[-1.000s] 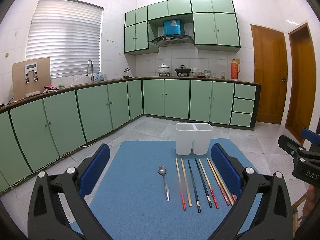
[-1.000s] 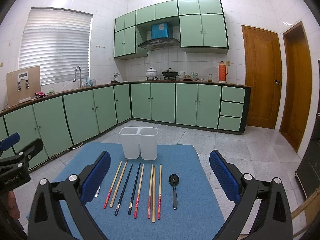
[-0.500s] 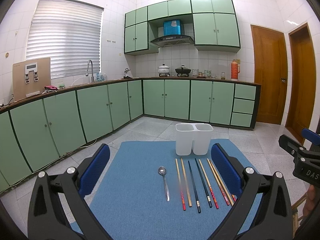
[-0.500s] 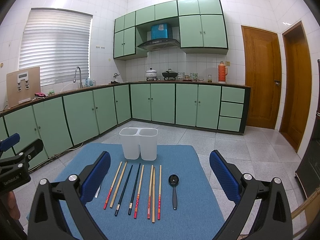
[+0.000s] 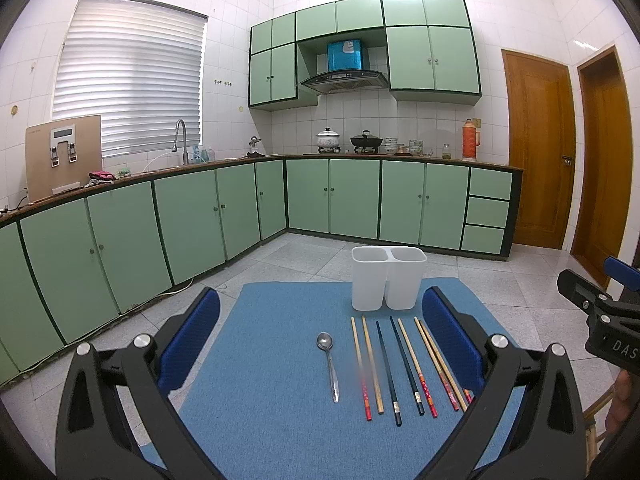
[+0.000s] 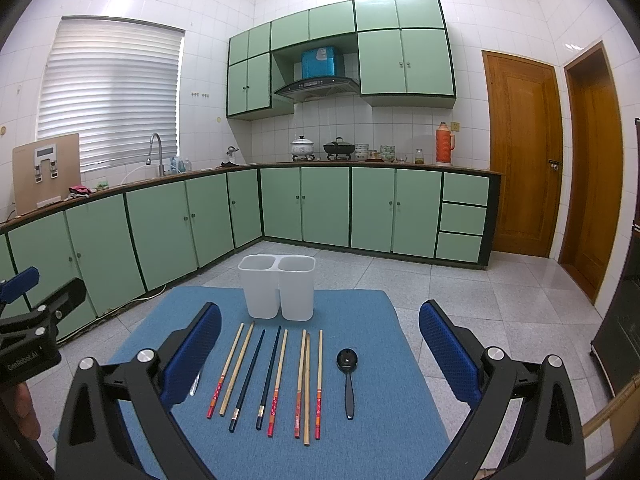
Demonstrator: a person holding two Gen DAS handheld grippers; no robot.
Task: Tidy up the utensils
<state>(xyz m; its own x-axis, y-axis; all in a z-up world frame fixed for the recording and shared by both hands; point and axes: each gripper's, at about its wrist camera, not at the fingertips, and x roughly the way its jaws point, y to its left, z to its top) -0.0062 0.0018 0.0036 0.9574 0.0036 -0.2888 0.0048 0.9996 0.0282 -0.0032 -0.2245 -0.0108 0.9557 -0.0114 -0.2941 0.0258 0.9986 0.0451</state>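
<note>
Chopsticks (image 6: 276, 376) (red-tipped, dark, plain) in a row

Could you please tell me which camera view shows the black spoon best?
The right wrist view: the black spoon lies fully visible between the open fingers, right of the chopsticks. The left wrist view does not show it, apparently hidden behind its finger.

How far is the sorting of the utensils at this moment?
Nothing looks done: both compartments of the white holder appear empty. Nothing is in hand either; the left tool and right tool are open above the blue mat. All is left: the chopsticks in a row, the black spoon to their right, the silver spoon to their left.
</note>
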